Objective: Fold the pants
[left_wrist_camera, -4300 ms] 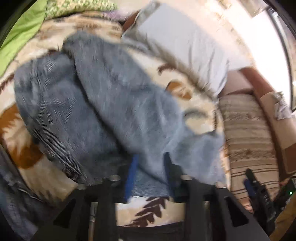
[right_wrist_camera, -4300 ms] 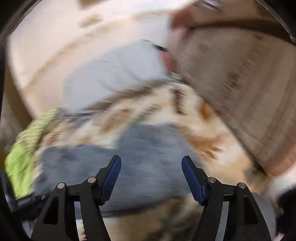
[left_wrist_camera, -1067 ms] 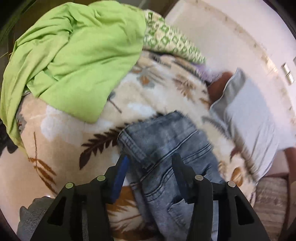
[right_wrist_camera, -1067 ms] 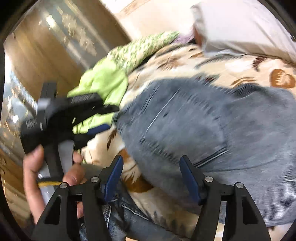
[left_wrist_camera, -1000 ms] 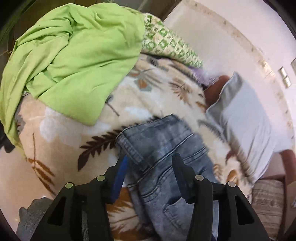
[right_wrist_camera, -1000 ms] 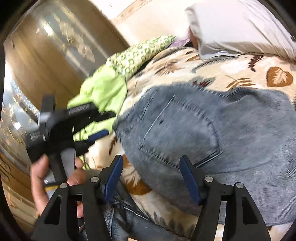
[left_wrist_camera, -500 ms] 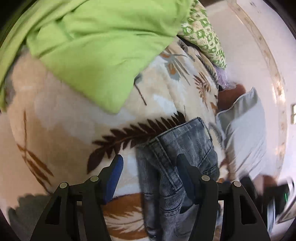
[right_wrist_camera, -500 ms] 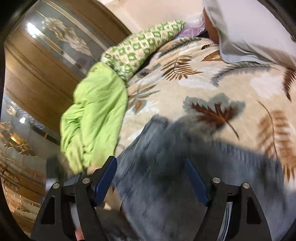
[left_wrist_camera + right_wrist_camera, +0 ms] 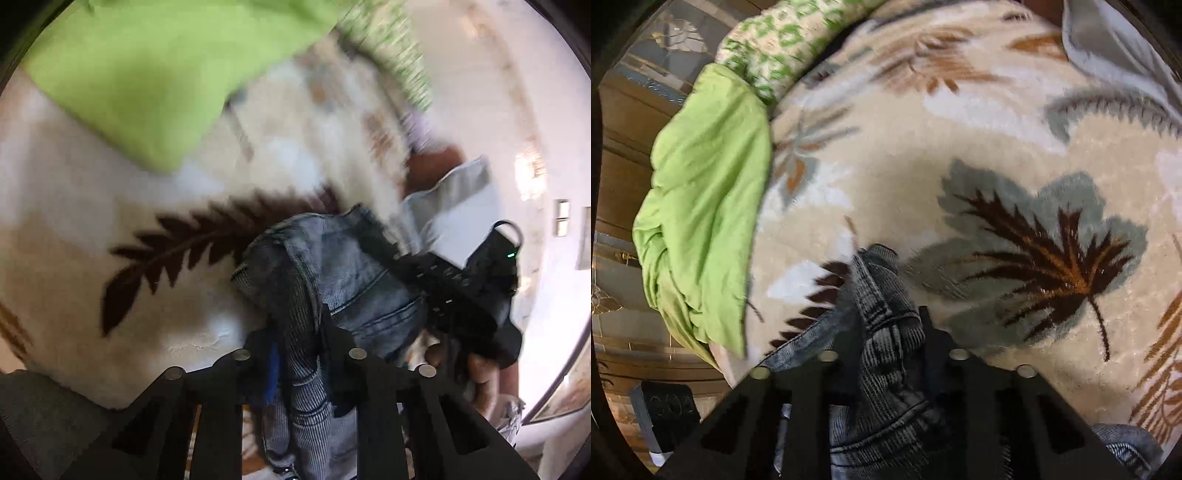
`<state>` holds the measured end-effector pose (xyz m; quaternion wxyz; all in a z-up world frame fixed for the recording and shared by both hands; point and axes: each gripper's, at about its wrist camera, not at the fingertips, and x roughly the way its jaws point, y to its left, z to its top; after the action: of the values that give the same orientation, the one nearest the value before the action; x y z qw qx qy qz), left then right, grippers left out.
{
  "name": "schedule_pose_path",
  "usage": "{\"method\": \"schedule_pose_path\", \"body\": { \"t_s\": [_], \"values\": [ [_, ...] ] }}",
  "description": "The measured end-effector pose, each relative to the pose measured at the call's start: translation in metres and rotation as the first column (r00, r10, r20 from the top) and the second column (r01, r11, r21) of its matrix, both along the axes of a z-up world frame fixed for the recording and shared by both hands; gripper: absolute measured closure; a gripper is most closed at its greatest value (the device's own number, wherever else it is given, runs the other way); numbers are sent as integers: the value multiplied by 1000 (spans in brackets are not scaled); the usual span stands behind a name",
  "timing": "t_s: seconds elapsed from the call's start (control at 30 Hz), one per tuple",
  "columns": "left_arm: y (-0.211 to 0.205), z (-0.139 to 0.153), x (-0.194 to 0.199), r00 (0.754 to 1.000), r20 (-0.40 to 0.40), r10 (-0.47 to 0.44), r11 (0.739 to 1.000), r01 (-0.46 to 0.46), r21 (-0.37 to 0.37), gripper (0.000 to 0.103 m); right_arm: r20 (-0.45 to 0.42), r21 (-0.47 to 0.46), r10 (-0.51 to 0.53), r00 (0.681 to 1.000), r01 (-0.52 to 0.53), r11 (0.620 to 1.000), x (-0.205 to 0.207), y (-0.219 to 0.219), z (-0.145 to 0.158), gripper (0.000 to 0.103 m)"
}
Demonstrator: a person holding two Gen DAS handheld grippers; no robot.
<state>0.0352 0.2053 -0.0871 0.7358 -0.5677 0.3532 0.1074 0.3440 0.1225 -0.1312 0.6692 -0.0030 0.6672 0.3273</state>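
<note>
The grey-blue jeans (image 9: 343, 273) lie bunched on a cream blanket with a leaf pattern (image 9: 110, 206). My left gripper (image 9: 295, 332) is shut on the jeans' waistband edge, denim pinched between its jaws. My right gripper (image 9: 890, 328) is shut on another bunch of the jeans (image 9: 882, 295) and holds it just above the blanket (image 9: 960, 147). In the left wrist view the right gripper's black body (image 9: 465, 291) and the hand that holds it show at the right, close beside the jeans. The rest of the jeans is hidden below both cameras.
A bright green cloth (image 9: 140, 62) lies at the blanket's far left; it also shows in the right wrist view (image 9: 701, 206). A green-patterned pillow (image 9: 783, 40) sits behind it. A grey pillow (image 9: 450, 206) lies at the back right. A wooden cabinet (image 9: 620, 110) stands left.
Both grippers have closed on the jeans' waistband; half a second ago both were open over it. The denim is now bunched up and lifted, and the two grippers are close together.
</note>
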Motion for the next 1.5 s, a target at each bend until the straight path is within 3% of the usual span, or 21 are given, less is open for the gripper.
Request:
{"method": "schedule_pose_path", "body": {
  "t_s": [0.07,0.17,0.23,0.3,0.33,0.4,0.47,0.53,0.57,0.6,0.63,0.77,0.87,0.97,1.07,1.13,1.33,1.4,1.5],
  "values": [
    [-4,29,-18,995,87,44,991,-54,119,88,53,82,29,998,-33,996,-7,9,25,83],
    [-11,51,-26,990,115,82,960,-109,257,87,139,126,59,989,-76,989,-14,35,59,83],
    [-11,52,-24,990,44,131,931,-138,339,87,145,152,74,987,-96,984,-15,51,59,80],
    [-7,42,-22,986,-25,164,935,-147,324,84,133,148,72,988,-92,985,-15,62,47,69],
    [-5,39,-20,983,-64,173,935,-143,325,84,144,130,56,988,-75,989,-17,64,44,69],
    [-5,40,-19,979,-94,180,932,-139,336,79,166,153,17,986,-42,987,-20,60,53,62],
    [-10,47,-21,981,-58,185,922,-152,355,77,194,225,-53,980,8,974,-25,43,75,48],
    [-20,67,-31,976,14,218,871,-201,448,73,239,273,-141,961,73,959,-34,12,104,41],
    [-27,75,-36,975,51,219,852,-216,476,66,248,291,-169,954,93,952,-39,-2,116,38],
    [-34,83,-40,973,95,211,834,-229,501,53,255,319,-211,944,124,940,-50,-28,131,38],
    [-42,91,-41,973,128,193,818,-232,526,47,258,338,-231,938,136,931,-55,-43,139,38],
    [-80,109,-44,984,175,42,784,-141,604,46,284,389,-343,895,219,895,-108,-149,157,38],
    [-116,115,-39,975,193,-111,754,-44,655,45,283,385,-443,851,322,865,-141,-227,155,38],
    [-158,121,-35,948,182,-260,708,59,704,45,258,392,-556,790,440,808,-164,-309,146,38],
    [-200,123,-29,905,154,-397,670,171,722,45,264,366,-656,707,555,747,-175,-381,134,38],
    [-227,122,-23,870,140,-473,655,240,717,44,282,356,-682,674,587,727,-179,-419,126,38],
    [-304,109,6,783,39,-621,570,417,708,44,285,259,-687,668,636,727,-180,-476,86,38],
    [-320,101,24,758,-3,-652,536,464,706,44,237,290,-712,661,652,701,-177,-485,80,38],
    [-336,93,54,726,-52,-685,495,517,698,45,237,315,-736,634,666,676,-178,-494,81,38]
  ]
}}
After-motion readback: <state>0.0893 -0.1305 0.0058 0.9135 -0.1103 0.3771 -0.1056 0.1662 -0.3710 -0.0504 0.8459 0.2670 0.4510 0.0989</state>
